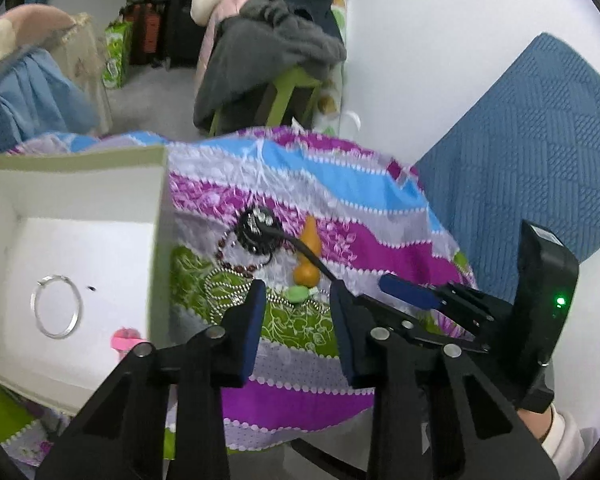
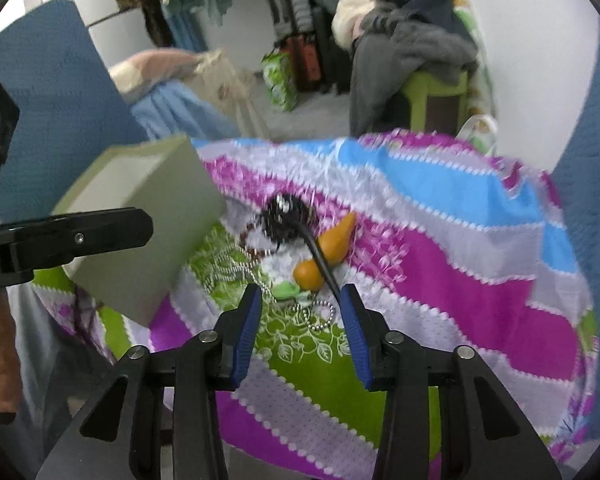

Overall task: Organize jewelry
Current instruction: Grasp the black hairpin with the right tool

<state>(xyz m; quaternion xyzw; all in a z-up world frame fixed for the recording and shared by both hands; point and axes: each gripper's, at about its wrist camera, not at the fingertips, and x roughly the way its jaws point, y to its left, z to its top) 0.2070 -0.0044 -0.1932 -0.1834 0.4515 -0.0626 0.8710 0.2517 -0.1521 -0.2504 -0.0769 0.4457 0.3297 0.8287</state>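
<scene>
Left wrist view: left gripper (image 1: 298,304) hovers beside box (image 1: 162,240), jaws wide, empty | right gripper (image 2: 300,310) over chain (image 2: 320,322), jaws wide, empty

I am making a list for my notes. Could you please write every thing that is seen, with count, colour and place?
Open cardboard box: one, grey-green outside, white inside, left on the cloth.
Thin silver bangle: one, on the box floor.
Pink item: one, in the box's near corner; kind unclear.
Orange gourd-shaped pendant: one, mid-cloth.
Black beaded ornament with cord: one, beside the gourd.
Silver ball chain: tangled; count unclear.
Small green stone: one, on the chain.
Patterned cloth: one, magenta, blue, green.
Left gripper: open.
Right gripper: open.
</scene>
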